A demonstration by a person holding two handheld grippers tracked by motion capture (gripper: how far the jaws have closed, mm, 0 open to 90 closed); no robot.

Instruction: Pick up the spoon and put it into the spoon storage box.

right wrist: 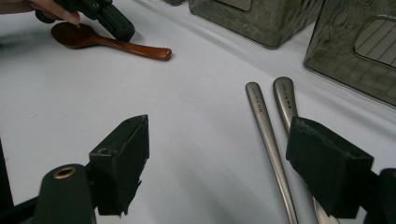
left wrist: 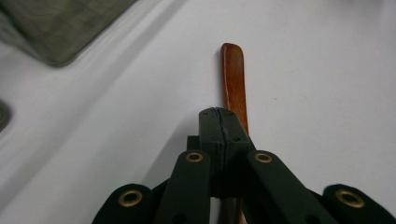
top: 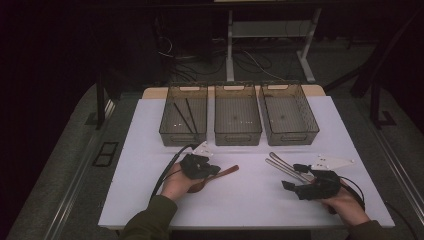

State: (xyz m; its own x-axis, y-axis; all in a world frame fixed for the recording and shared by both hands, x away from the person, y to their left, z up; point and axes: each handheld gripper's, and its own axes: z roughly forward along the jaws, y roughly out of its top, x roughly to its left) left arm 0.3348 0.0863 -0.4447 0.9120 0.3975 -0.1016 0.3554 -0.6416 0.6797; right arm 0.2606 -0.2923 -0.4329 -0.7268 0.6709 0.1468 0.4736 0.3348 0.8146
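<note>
Two claws work the white worktop (top: 150, 145): the left claw (top: 212, 170) is clamped on a brown wooden spoon (top: 220, 175) near the front edge; the right claw (top: 295, 179) gapes empty beside two steel handles (top: 285, 167)

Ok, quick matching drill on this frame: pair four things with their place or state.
Things:
1. left gripper
2. right gripper
3. wooden spoon
4. metal handles

States:
A. open above the table
B. lying side by side near the right gripper
C. shut
D. lying on the table at the left gripper

Pairs: 1-C, 2-A, 3-D, 4-B
</note>
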